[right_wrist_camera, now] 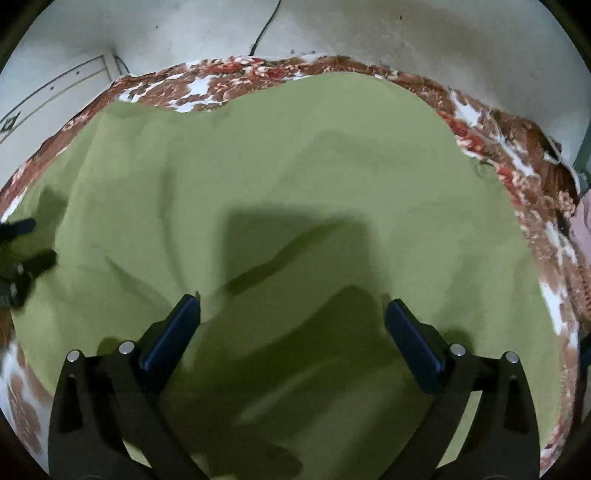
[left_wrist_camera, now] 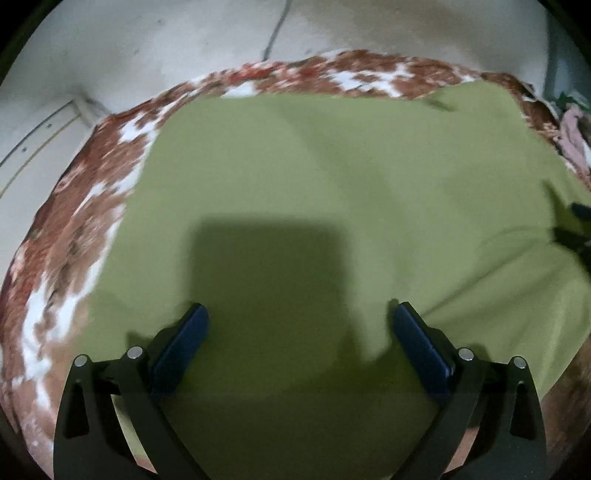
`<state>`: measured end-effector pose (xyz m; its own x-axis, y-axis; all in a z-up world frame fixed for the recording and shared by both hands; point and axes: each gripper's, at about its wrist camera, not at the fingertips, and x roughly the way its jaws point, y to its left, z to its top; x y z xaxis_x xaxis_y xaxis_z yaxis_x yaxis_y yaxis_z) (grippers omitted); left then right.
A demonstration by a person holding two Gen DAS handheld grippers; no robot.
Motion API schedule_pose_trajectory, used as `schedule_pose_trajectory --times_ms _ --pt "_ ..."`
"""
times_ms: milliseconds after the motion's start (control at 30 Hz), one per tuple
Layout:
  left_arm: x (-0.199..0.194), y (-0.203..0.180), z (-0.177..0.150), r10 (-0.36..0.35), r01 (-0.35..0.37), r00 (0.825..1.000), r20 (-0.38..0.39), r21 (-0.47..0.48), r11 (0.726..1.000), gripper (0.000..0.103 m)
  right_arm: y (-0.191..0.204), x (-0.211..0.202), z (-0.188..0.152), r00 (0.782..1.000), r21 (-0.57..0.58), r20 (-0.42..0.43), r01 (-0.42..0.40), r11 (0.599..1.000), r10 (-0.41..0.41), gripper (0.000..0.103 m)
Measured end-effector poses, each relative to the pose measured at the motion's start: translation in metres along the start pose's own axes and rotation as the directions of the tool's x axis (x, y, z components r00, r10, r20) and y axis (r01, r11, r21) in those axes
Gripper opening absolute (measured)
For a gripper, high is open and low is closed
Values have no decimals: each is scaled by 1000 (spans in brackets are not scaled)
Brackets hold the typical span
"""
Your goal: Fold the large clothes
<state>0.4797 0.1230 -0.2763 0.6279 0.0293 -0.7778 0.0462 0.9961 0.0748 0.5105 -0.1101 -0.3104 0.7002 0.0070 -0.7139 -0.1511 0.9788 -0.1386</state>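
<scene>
**Overhead, 2 open grippers hang above a green cloth on a floral bedspread**

Here, a large olive-green cloth (left_wrist_camera: 314, 177) lies spread across a bed covered in a red, brown and white floral bedspread (left_wrist_camera: 74, 229), which shows as a border around the cloth on the left, far and right sides. In the left wrist view, the left gripper (left_wrist_camera: 299, 317) hangs above the near part of the cloth with its 2 blue-padded fingers (left_wrist_camera: 184, 339) set wide apart and nothing between them; a square shadow falls on the fabric just ahead of them. The cloth is mostly flat there, with a soft ridge running toward the right edge, where the dark tips of the other tool (left_wrist_camera: 576, 229) show.

In the right wrist view, the right gripper (right_wrist_camera: 291, 306) is likewise spread wide over the green cloth (right_wrist_camera: 295, 166), gripping nothing. Its blue pads (right_wrist_camera: 410, 343) frame a patch of rumpled fabric, with several creases and a raised fold crossing between them. Whether the fingertips touch the cloth cannot be told. The left tool's dark tips (right_wrist_camera: 22, 251) appear at the left edge. The floral bedspread (right_wrist_camera: 517, 177) curves round the far side, against a pale wall (right_wrist_camera: 369, 33) with a dark cable (right_wrist_camera: 266, 26) running down it. A pinkish bundle of fabric (left_wrist_camera: 572, 140) sits at the bed's right edge.
</scene>
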Motion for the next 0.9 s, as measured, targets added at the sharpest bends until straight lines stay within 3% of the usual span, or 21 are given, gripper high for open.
schedule_pose_trajectory --times_ms 133,300,400,467,533,600,667,800,900 --pt "-16 26 -9 16 -18 999 -41 -41 999 97 -18 -30 -5 996 -7 58 63 998 -62 98" --pt "-68 6 20 -46 52 989 138 -43 998 98 -56 -61 14 978 83 101 175 981 -183 98" --pt "-87 -27 42 -153 172 960 236 -62 983 98 -62 -66 25 984 190 106 120 974 -142 98" --pt "-82 -51 47 -194 216 949 249 -67 974 98 -47 -61 27 990 223 108 67 973 -93 98" --pt "-69 -73 43 -194 214 956 221 -70 974 98 -25 -55 24 994 231 94 36 972 -59 98" --pt "-44 -92 33 -153 163 979 132 -68 984 98 6 -40 18 998 189 61 20 982 -32 98" --pt "-29 -96 18 -135 139 989 67 -70 988 98 29 -27 11 997 129 31 59 990 -64 98" --pt "-20 -83 -5 -122 122 992 12 -48 991 99 36 -19 -3 996 75 35 85 994 -87 98" --pt "-21 -66 -21 2 -2 1000 11 27 1000 99 20 -27 -15 991 78 75 108 991 -113 98"
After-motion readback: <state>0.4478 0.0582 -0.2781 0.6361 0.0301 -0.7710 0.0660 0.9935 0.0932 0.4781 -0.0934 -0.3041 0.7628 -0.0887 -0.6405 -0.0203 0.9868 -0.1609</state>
